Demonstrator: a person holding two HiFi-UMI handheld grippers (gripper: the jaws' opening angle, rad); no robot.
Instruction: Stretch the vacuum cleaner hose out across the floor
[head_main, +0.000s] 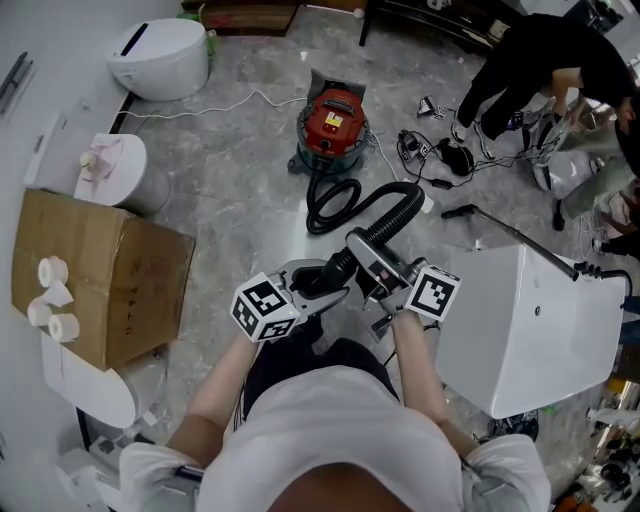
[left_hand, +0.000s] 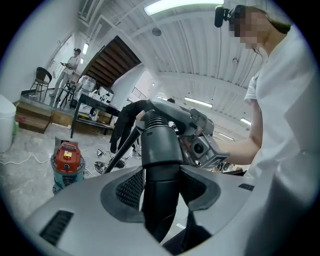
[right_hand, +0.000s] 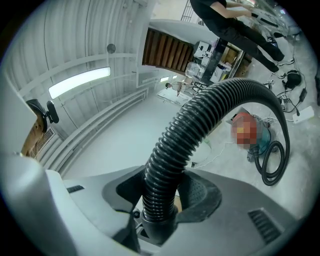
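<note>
A red and teal vacuum cleaner (head_main: 333, 128) stands on the grey floor ahead of me. Its black ribbed hose (head_main: 385, 213) loops beside the canister and arches up to my hands. My left gripper (head_main: 322, 283) is shut on the hose's smooth black end cuff (left_hand: 159, 165), which stands upright between its pads. Right beside it, my right gripper (head_main: 375, 270) is shut on the ribbed hose (right_hand: 172, 165) just above the cuff. In the right gripper view the hose curves up and over toward the vacuum cleaner (right_hand: 250, 131) and a floor loop (right_hand: 272, 162).
A white cabinet (head_main: 530, 330) stands at my right. At my left are a cardboard box (head_main: 100, 275) with paper rolls, a white bin (head_main: 118, 170) and a white toilet-like unit (head_main: 160, 55). A person (head_main: 545, 65) bends over cables (head_main: 430, 150) and tools at the far right.
</note>
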